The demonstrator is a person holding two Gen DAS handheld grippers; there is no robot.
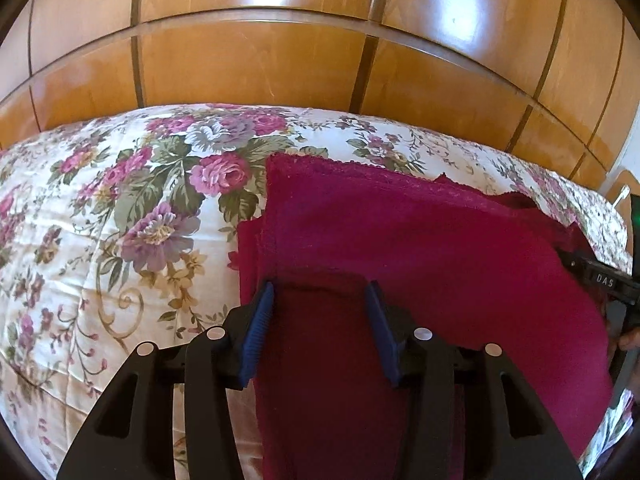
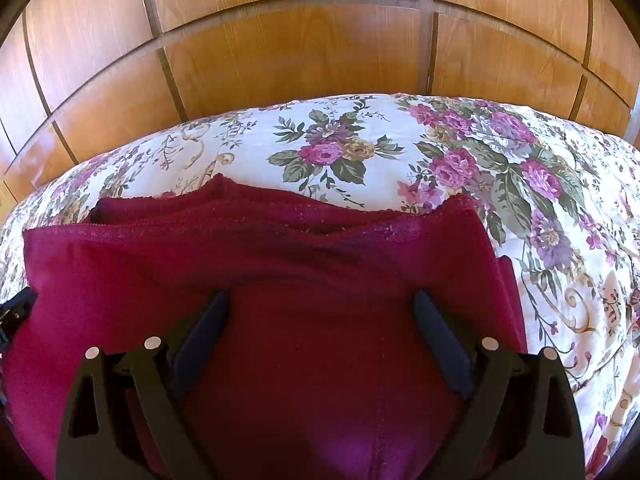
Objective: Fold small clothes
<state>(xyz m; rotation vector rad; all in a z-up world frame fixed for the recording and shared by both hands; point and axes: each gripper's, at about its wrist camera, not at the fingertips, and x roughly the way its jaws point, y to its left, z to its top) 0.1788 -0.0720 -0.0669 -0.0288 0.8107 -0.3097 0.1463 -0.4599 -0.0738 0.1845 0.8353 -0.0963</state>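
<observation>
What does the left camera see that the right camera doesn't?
Only the left view shows the right gripper reaching in from the side, and the red cloth's left edge and far left corner. Only the right view shows the cloth's right edge and its layered far edges, bunched in the middle. Both show the same red cloth on the flowered bedspread, wooden panels behind, and their own gripper open above the cloth: left gripper.

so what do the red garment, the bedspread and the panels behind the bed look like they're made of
Red garment: looks like a soft knit or fleece, matte and fuzzy, with a scalloped trim along its far edge.
Bedspread: seems a smooth quilted cotton or satin, floral print, stitched lines and a slight sheen.
Panels: wood or wood veneer, glossy, with visible grain and window glare.
</observation>
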